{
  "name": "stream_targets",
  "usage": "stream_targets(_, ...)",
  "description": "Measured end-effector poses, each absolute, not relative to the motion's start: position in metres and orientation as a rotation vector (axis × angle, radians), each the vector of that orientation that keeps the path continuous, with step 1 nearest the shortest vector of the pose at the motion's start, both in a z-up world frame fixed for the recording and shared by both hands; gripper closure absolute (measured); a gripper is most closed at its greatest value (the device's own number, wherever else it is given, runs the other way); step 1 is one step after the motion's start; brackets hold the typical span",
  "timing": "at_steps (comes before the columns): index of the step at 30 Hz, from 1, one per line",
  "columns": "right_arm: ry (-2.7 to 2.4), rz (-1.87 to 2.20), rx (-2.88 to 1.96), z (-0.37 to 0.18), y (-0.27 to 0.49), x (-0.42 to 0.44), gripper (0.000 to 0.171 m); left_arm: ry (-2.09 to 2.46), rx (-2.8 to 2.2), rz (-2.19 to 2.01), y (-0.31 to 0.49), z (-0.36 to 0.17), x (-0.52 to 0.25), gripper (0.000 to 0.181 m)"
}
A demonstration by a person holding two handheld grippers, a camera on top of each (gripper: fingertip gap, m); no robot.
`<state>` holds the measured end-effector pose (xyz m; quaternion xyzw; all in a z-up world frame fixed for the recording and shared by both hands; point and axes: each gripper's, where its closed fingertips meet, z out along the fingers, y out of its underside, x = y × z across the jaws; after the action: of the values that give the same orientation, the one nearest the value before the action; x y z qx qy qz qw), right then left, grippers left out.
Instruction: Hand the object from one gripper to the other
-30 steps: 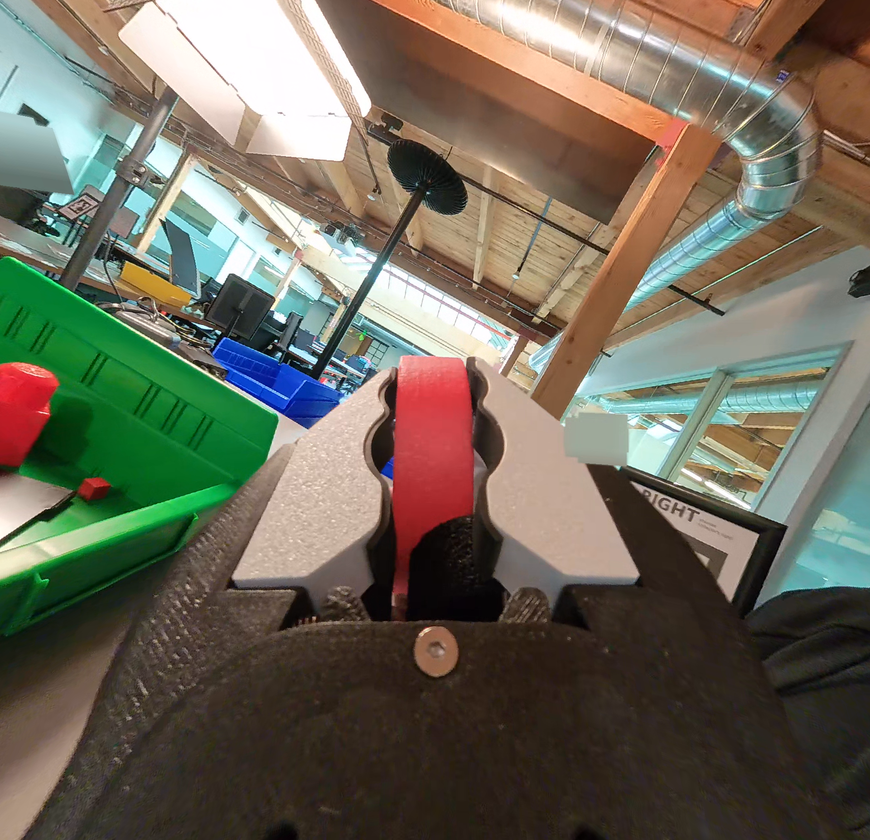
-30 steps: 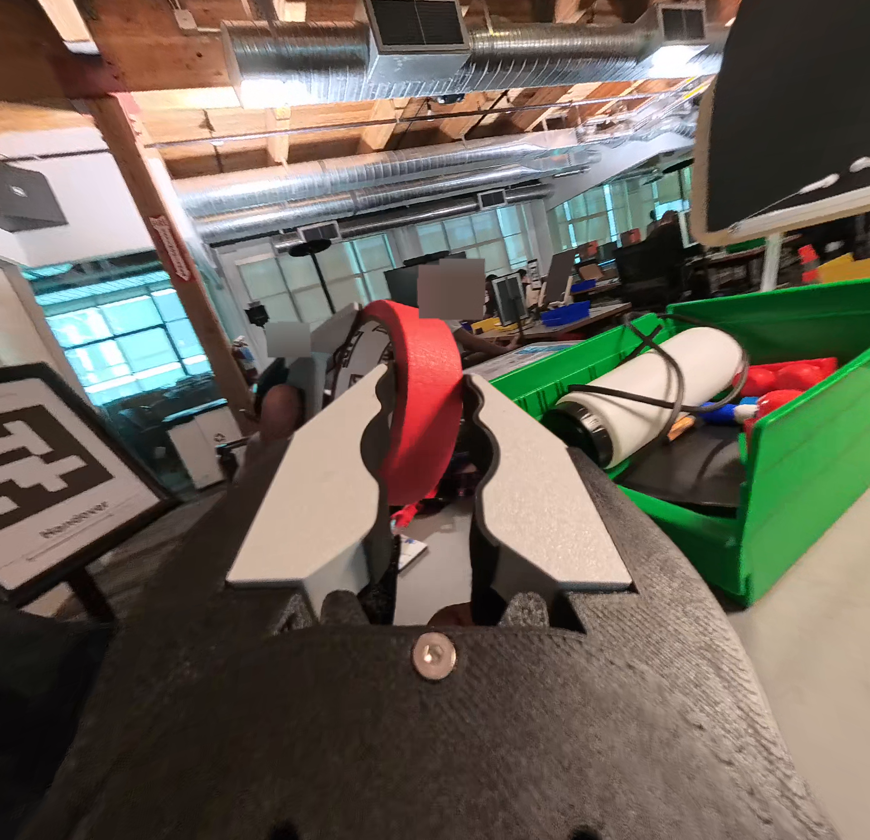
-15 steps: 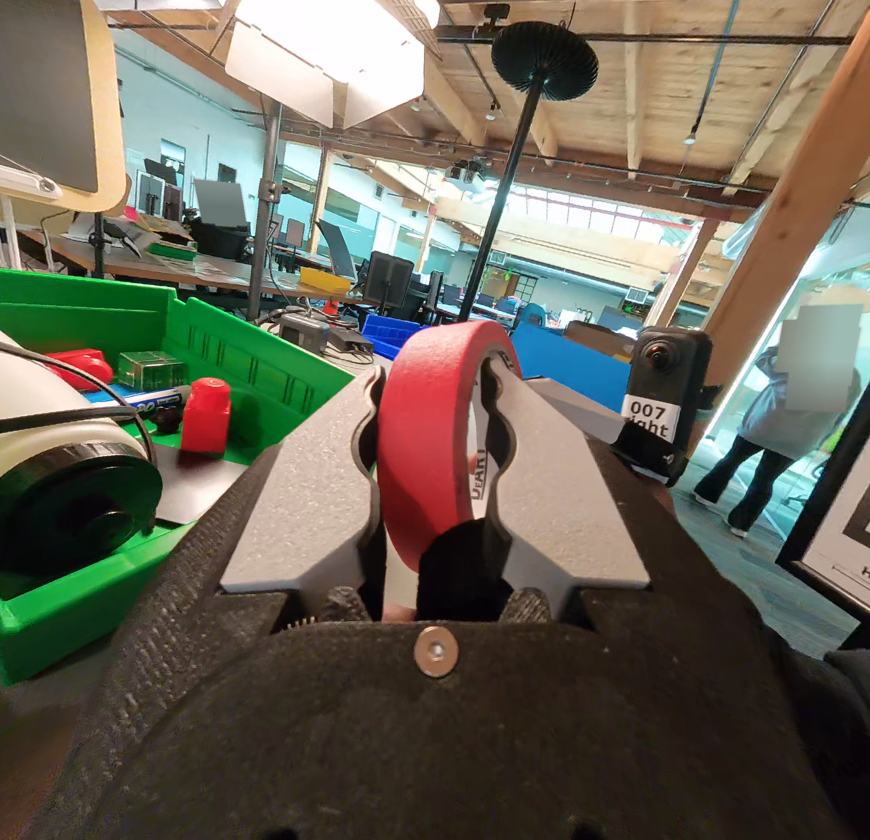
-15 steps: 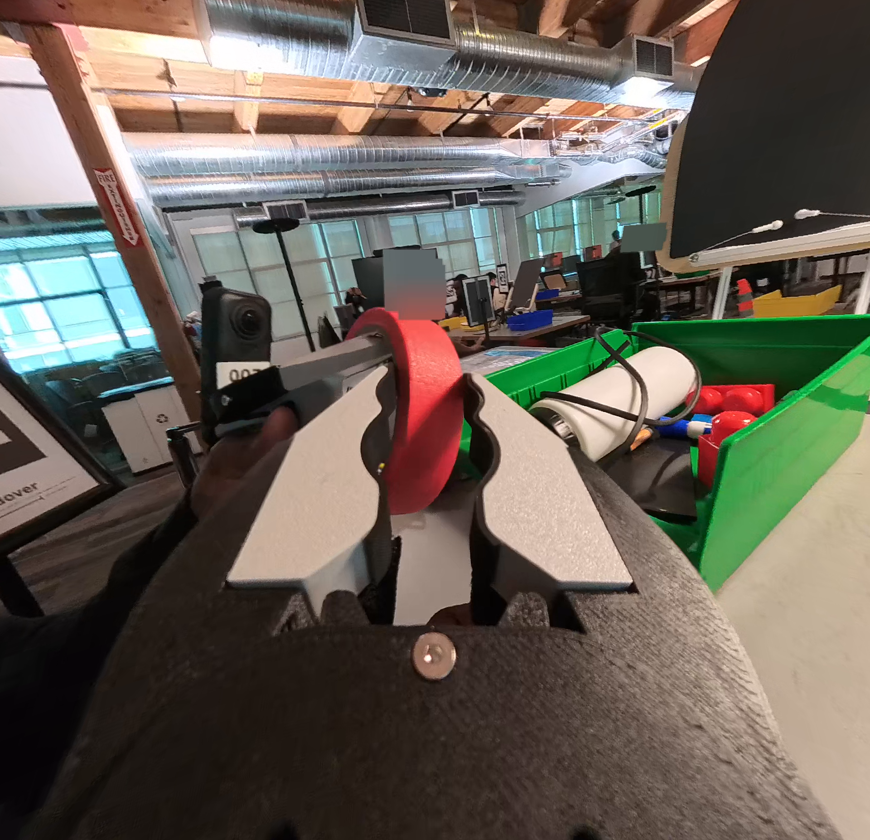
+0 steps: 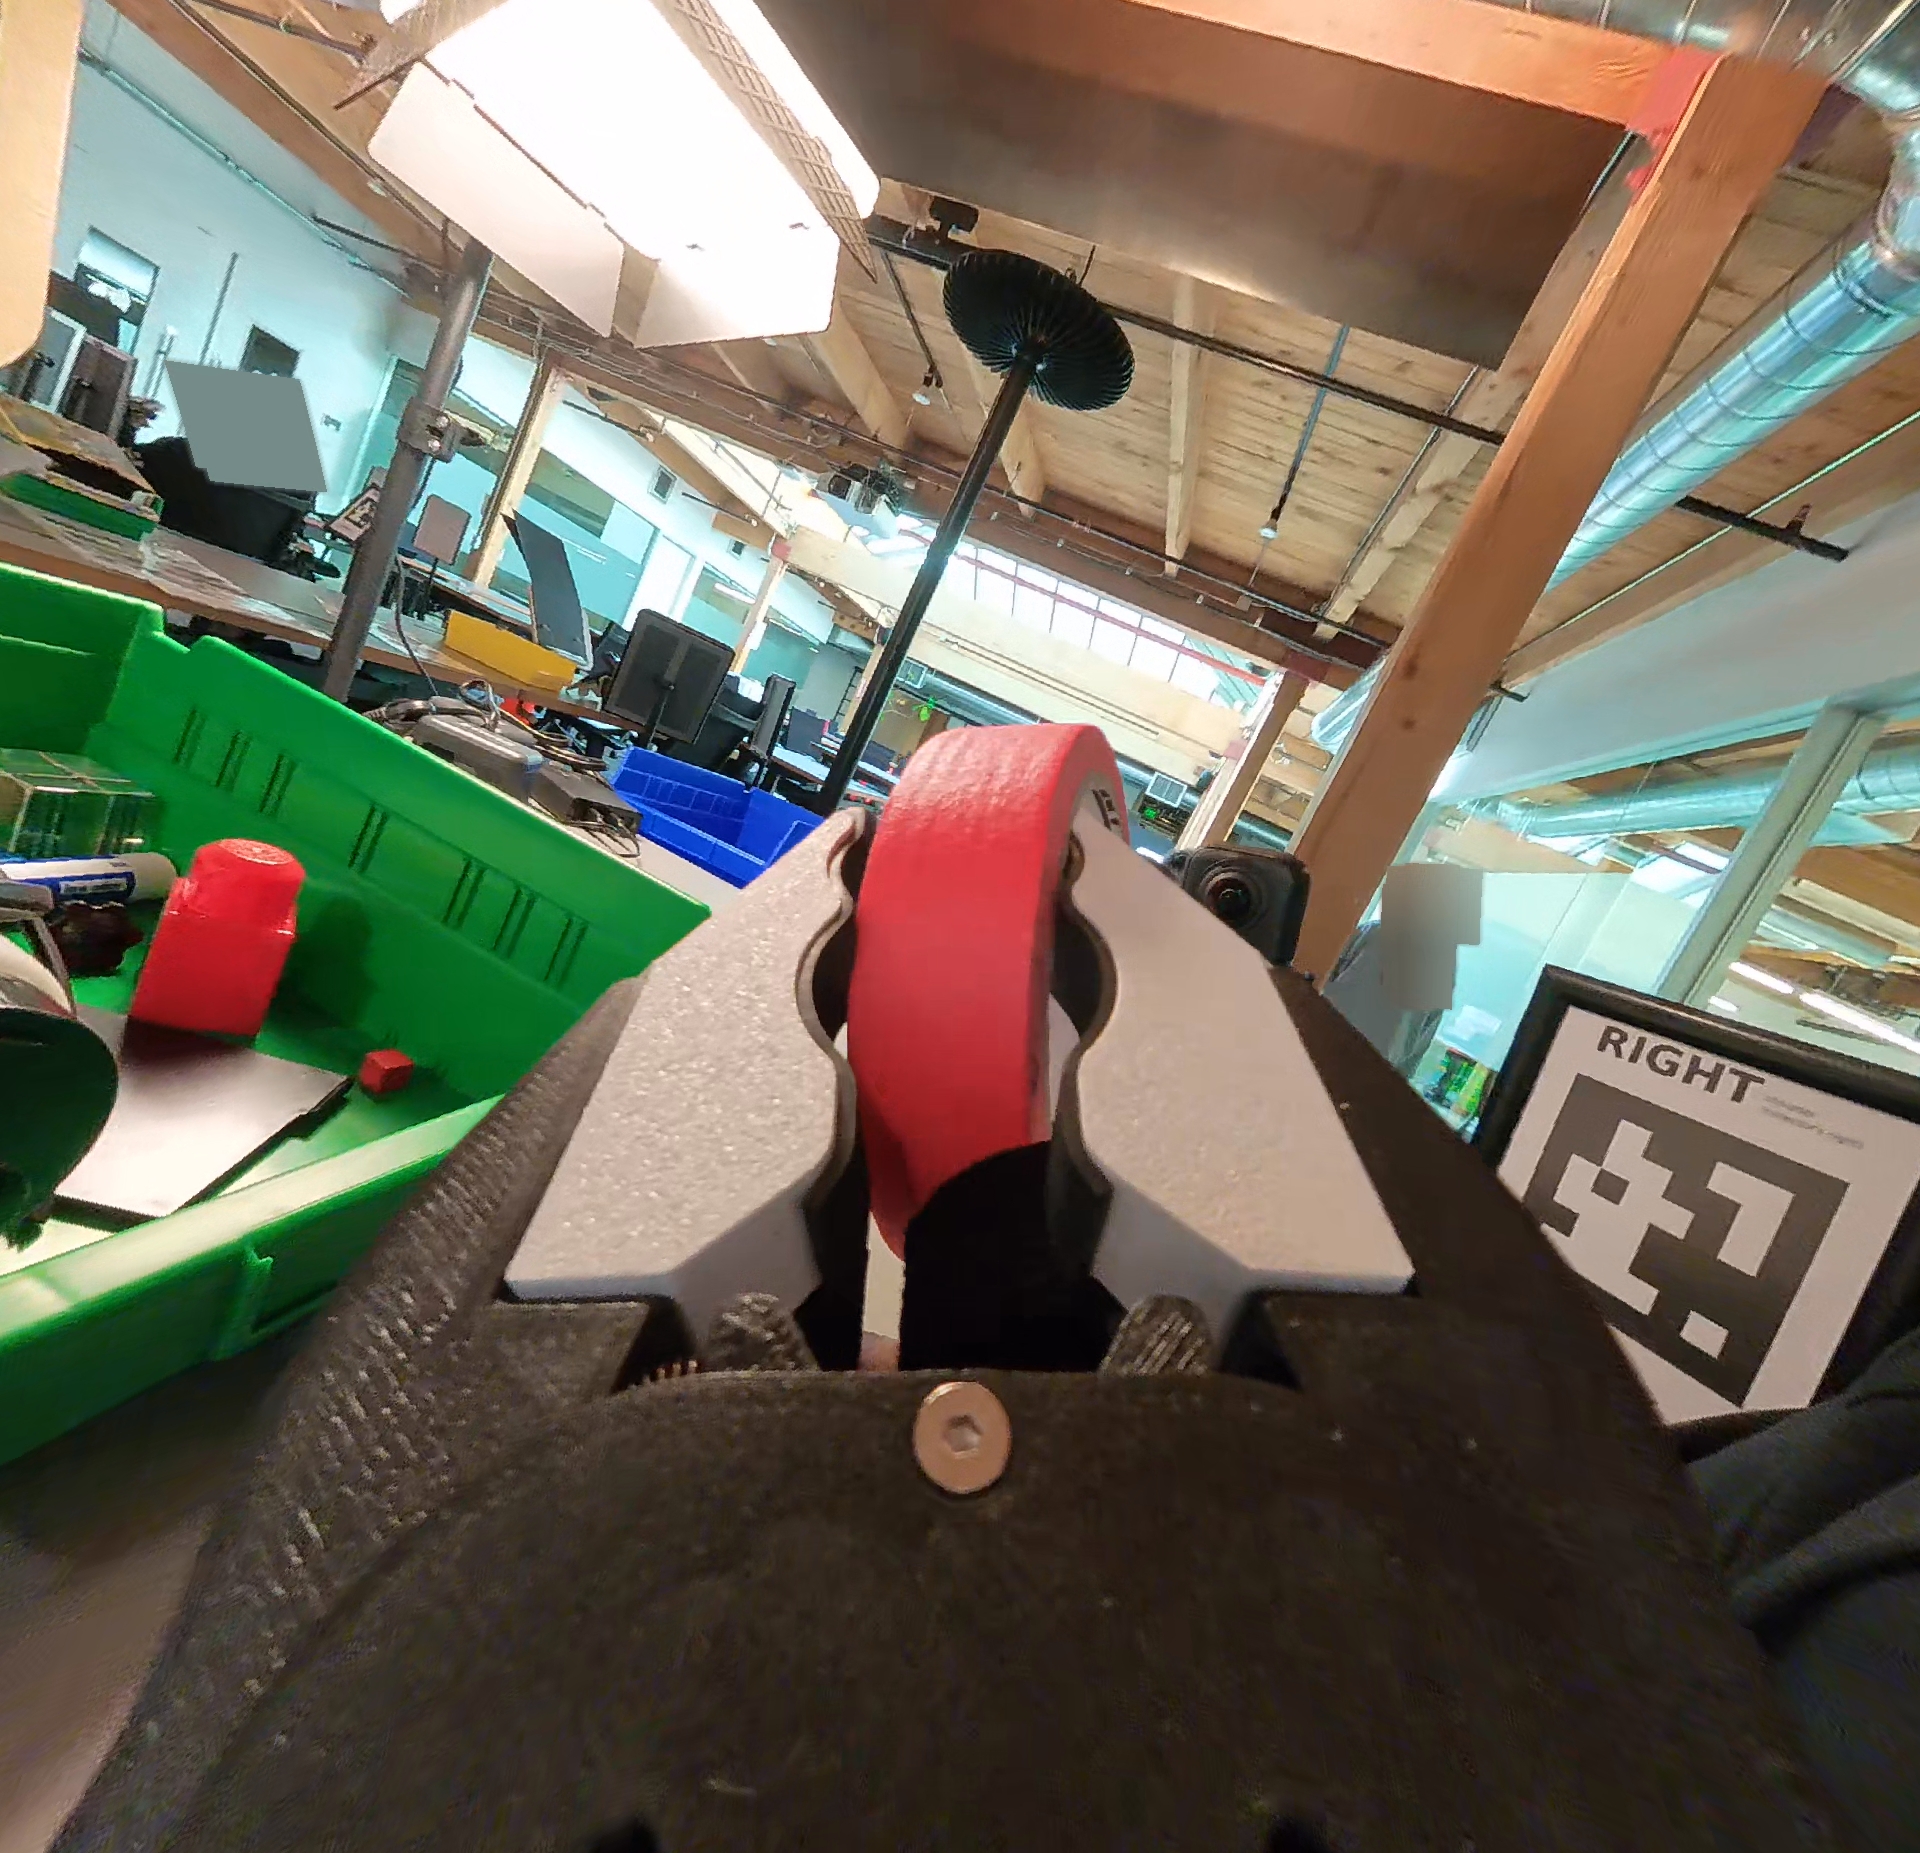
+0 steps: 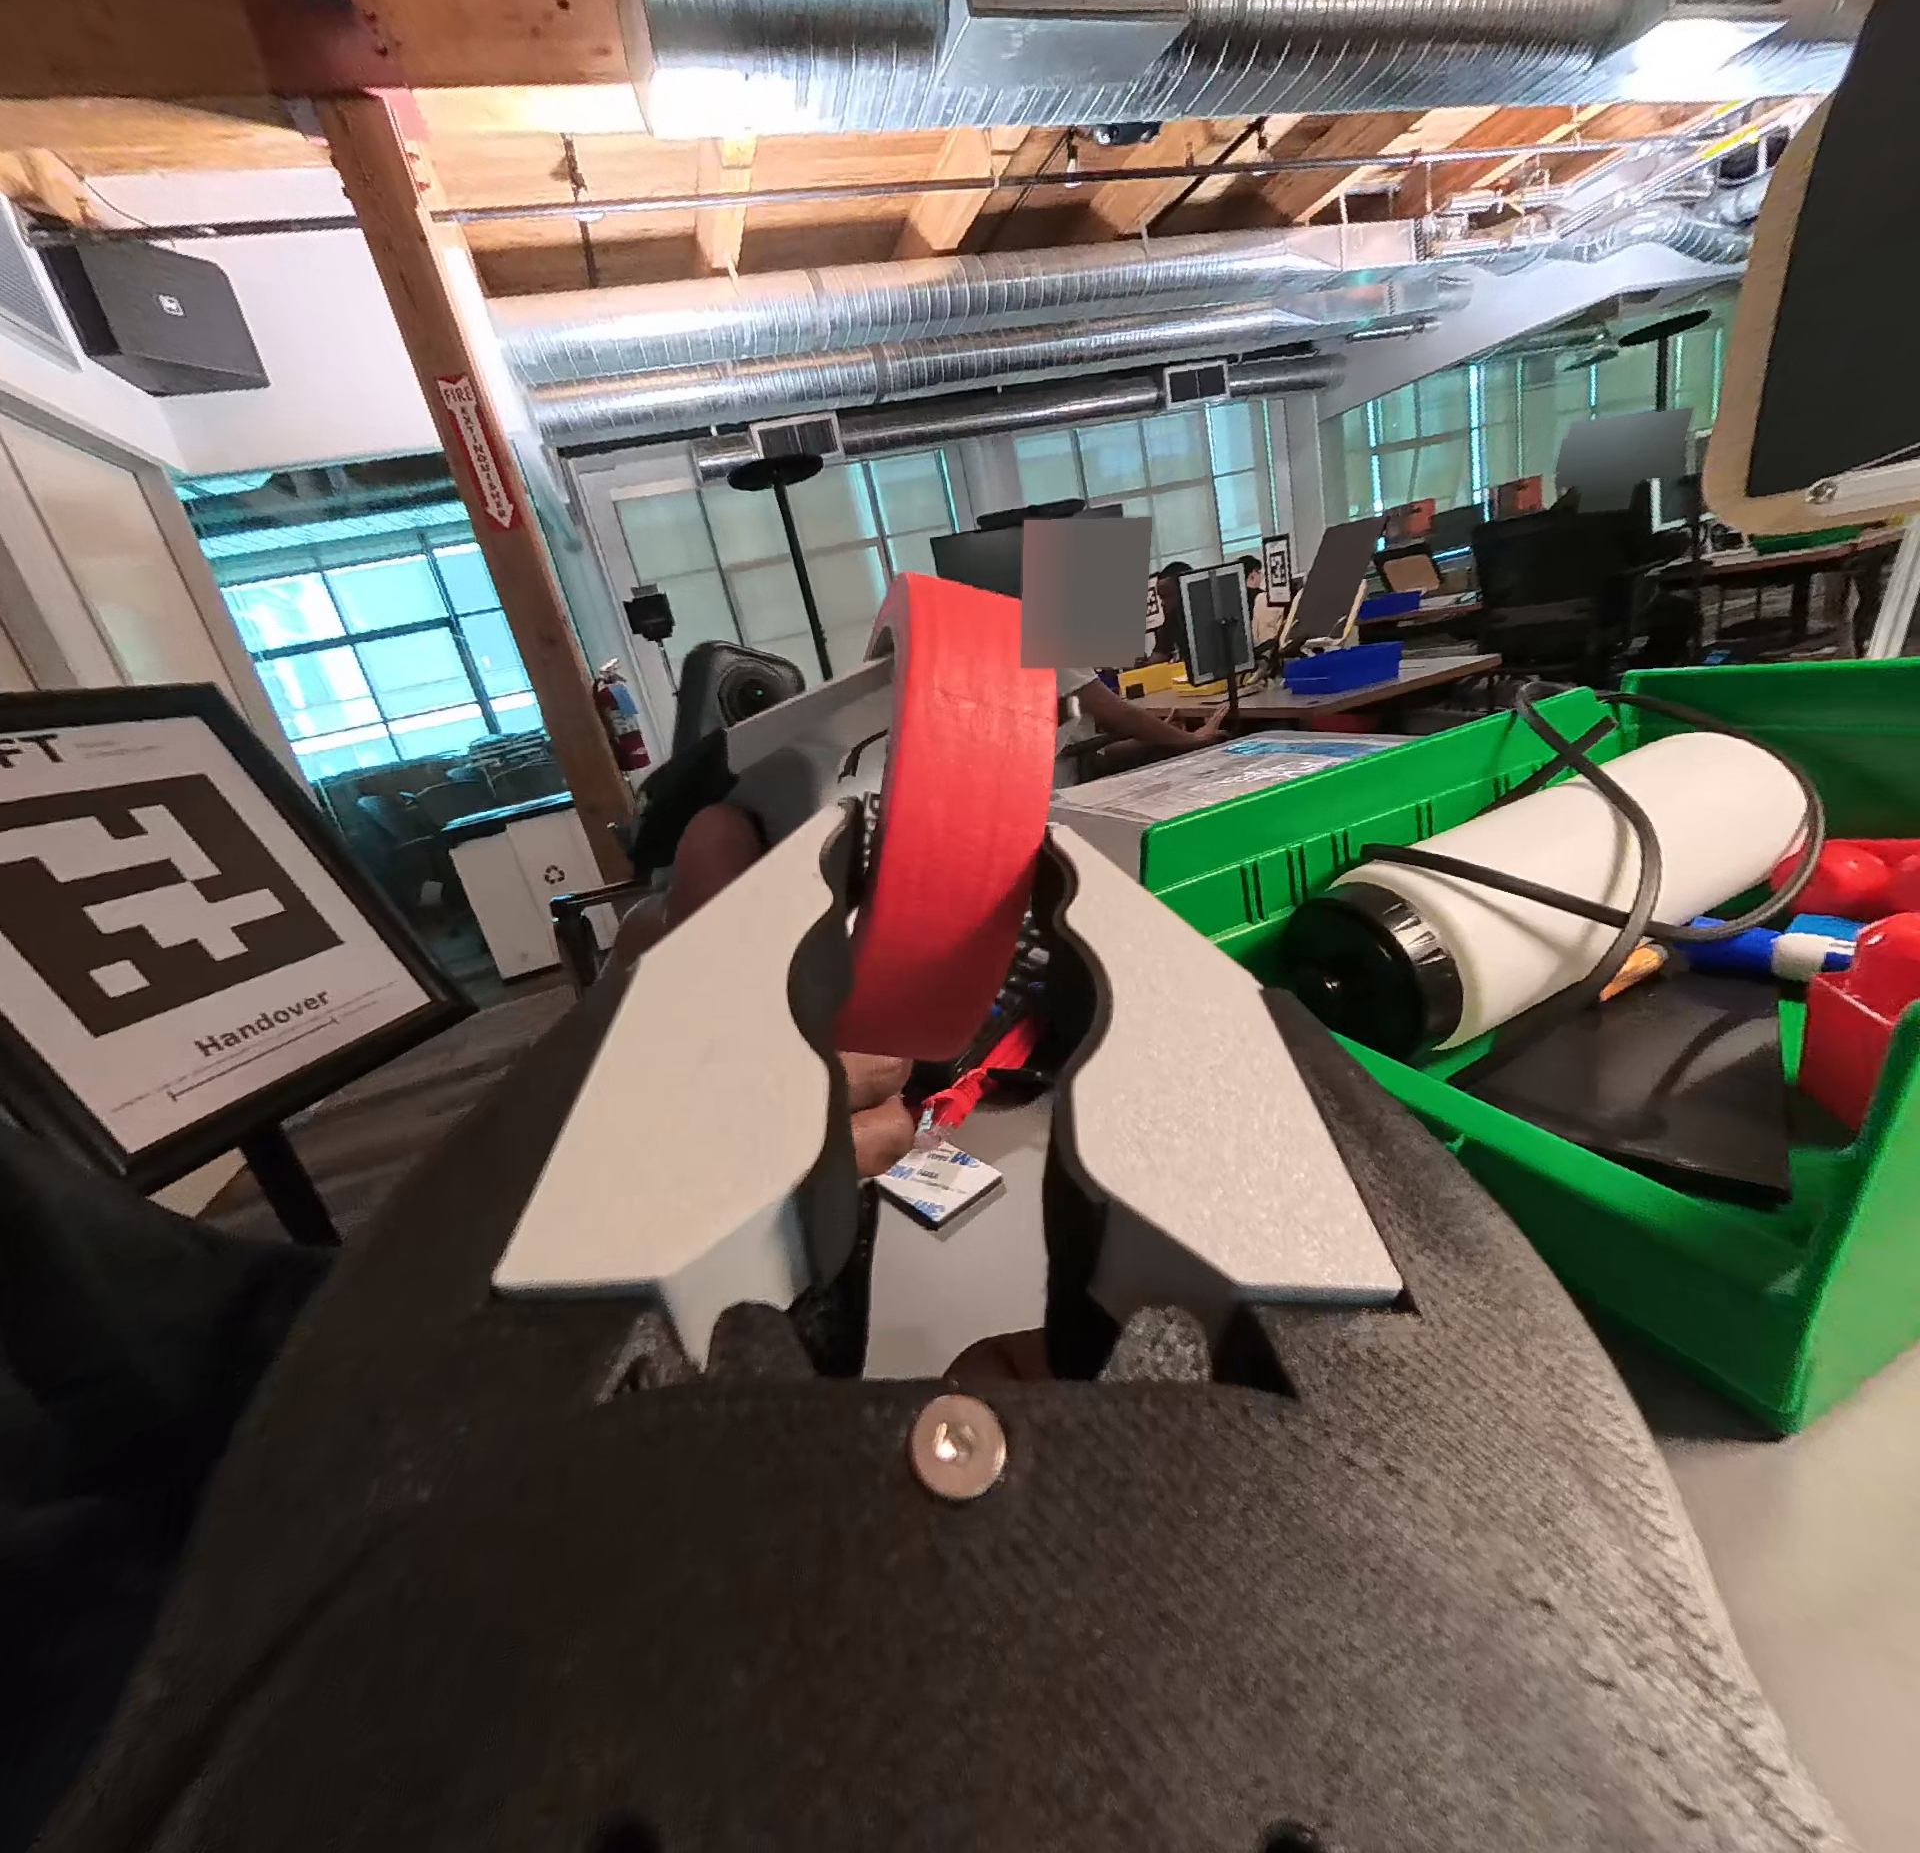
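A red tape roll (image 5: 956, 972) stands on edge between the grey fingers of my left gripper (image 5: 966, 837), which is shut on it. In the right wrist view the same roll (image 6: 945, 868) sits tilted between the tips of my right gripper (image 6: 945, 827), which also closes on it. The two grippers face each other. The left gripper's grey finger (image 6: 800, 749) and its camera (image 6: 743, 686) show behind the roll. The right gripper's camera (image 5: 1236, 889) shows behind the roll in the left wrist view. The roll's lower part is hidden by black gripper body.
A green bin (image 5: 416, 868) stands beside the grippers, holding a red block (image 5: 218, 941), a white cylinder (image 6: 1558, 868) with a black cable, and a black sheet. Framed marker signs (image 5: 1694, 1180) (image 6: 156, 910) stand close by. A wooden post (image 5: 1507, 556) rises behind. Less than 4 cm separates the two grippers' tips.
Both views have swung and tilted as the hands moved. The red tape roll stays between both pairs of fingers throughout; the left view now points higher than half a second ago.
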<state>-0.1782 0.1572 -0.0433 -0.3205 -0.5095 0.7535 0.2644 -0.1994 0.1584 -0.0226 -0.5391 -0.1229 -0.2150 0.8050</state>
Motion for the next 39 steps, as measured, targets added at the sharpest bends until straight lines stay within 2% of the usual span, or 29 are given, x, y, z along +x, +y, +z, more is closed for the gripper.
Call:
stream_targets(5,-1.346,2.083,-0.857,-0.038,0.161,-0.175,0.14,-0.233,-1.155,-0.442,0.16,-0.02,-0.193,0.144)
stream_targets(8,-1.338,2.107,-0.836,-0.036,0.158,-0.173,0.139,-0.214,-1.149,-0.457,0.158,-0.018,-0.191,0.15)
stream_targets(12,-1.413,2.09,-0.834,-0.043,0.147,-0.174,0.129,-0.239,-1.077,-0.494,0.15,-0.011,-0.197,0.151)
stream_targets(14,-1.453,2.084,-0.819,-0.046,0.142,-0.173,0.14,-0.262,-1.042,-0.529,0.147,-0.009,-0.201,0.15)
stream_targets(20,-1.454,2.031,-0.808,-0.047,0.145,-0.174,0.14,-0.278,-1.046,-0.548,0.15,-0.01,-0.201,0.14)
stream_targets(22,-1.42,2.048,-0.806,-0.043,0.147,-0.173,0.139,-0.267,-1.055,-0.54,0.149,-0.011,-0.201,0.149)
stream_targets(25,-1.425,2.031,-0.814,-0.044,0.146,-0.175,0.127,-0.266,-1.036,-0.536,0.147,-0.008,-0.201,0.149)
stream_targets(28,-1.564,1.981,-0.78,-0.058,0.129,-0.173,0.14,-0.258,-1.034,-0.569,0.148,-0.007,-0.198,0.15)
stream_targets(31,-1.553,1.931,-0.78,-0.058,0.134,-0.176,0.14,-0.261,-1.053,-0.546,0.151,-0.009,-0.197,0.145)
stream_targets(35,-1.435,2.058,-0.78,-0.041,0.146,-0.17,0.141,-0.224,-1.108,-0.574,0.158,-0.014,-0.186,0.132)
stream_targets(39,-1.315,2.181,-0.77,-0.026,0.158,-0.163,0.141,-0.176,-1.164,-0.591,0.164,-0.019,-0.175,0.133)
